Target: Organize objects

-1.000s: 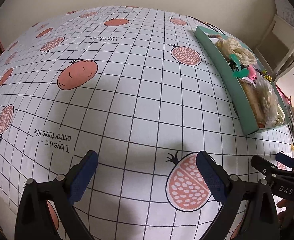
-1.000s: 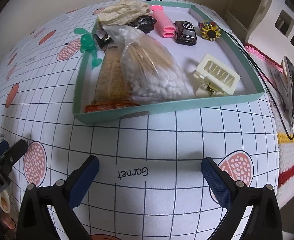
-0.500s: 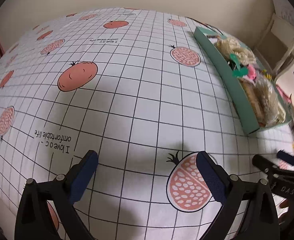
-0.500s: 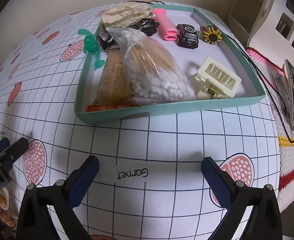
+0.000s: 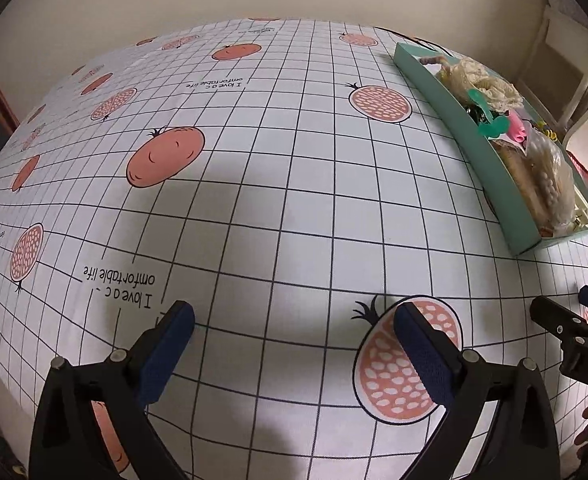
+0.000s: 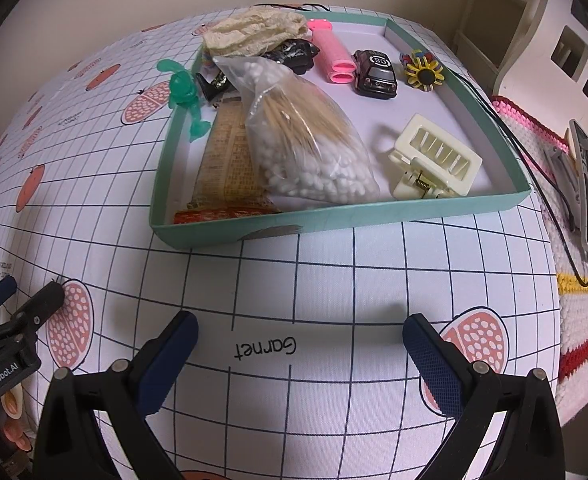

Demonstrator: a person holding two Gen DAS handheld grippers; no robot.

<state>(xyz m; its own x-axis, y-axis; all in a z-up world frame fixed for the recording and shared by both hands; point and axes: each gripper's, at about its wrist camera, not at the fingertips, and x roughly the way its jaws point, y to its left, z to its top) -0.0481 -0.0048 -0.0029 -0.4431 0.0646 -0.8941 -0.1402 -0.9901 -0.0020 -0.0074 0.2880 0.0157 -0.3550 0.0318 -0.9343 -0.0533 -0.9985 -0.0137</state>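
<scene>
Both the left tongs (image 5: pixel 294 332) and right tongs (image 6: pixel 300 338) are hovering wide apart and empty over the gridded tabletop (image 6: pixel 334 280). Ahead of the right tongs, the teal tray (image 6: pixel 334 214) is holding a cotton-swab bag (image 6: pixel 306 144), cream hair claw (image 6: pixel 434 158), toy car (image 6: pixel 376 74) and pink roller (image 6: pixel 332 54).

My left gripper (image 5: pixel 294 344) and right gripper (image 6: pixel 300 354) were black frames with silver screws and textured navy finger pads (image 6: pixel 432 364); white lettering read "GenRobot.AI".

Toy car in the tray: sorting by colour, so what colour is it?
Black toy car, seen best in the right wrist view.
</scene>
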